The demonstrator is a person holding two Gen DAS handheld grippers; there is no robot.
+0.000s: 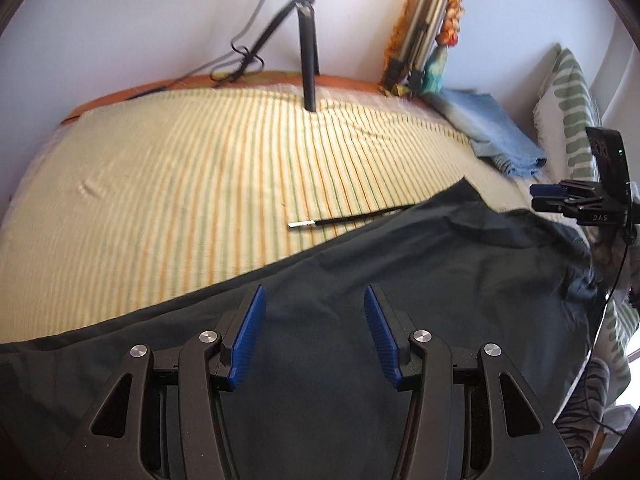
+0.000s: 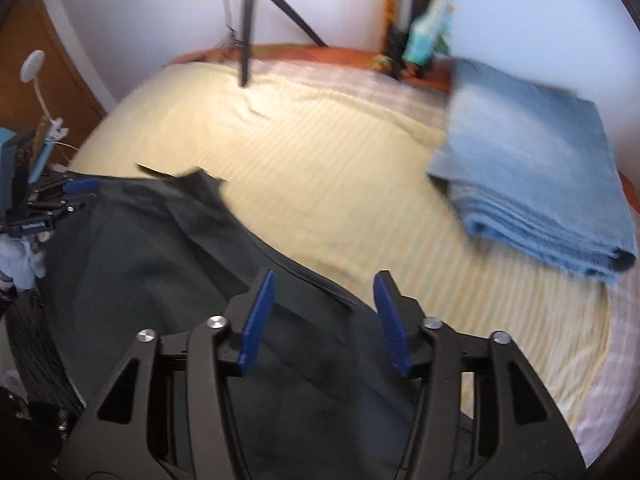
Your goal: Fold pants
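- Bed (image 1: 160, 168) with striped yellow cover fills both views.
- Dark pants (image 1: 360, 280) spread across the near edge of the bed, wrinkled, with a thin drawstring (image 1: 344, 219) trailing onto the cover.
- Folded blue towel (image 2: 532, 168) on the far right of the bed, well apart from the pants.
- Tripod (image 1: 308, 40) stands at the far edge, one leg on the cover.
- Left gripper (image 1: 315, 332) over the pants, blue pads spread, nothing between them.
- Right gripper (image 2: 323, 320) over the pants' edge, pads spread, empty.
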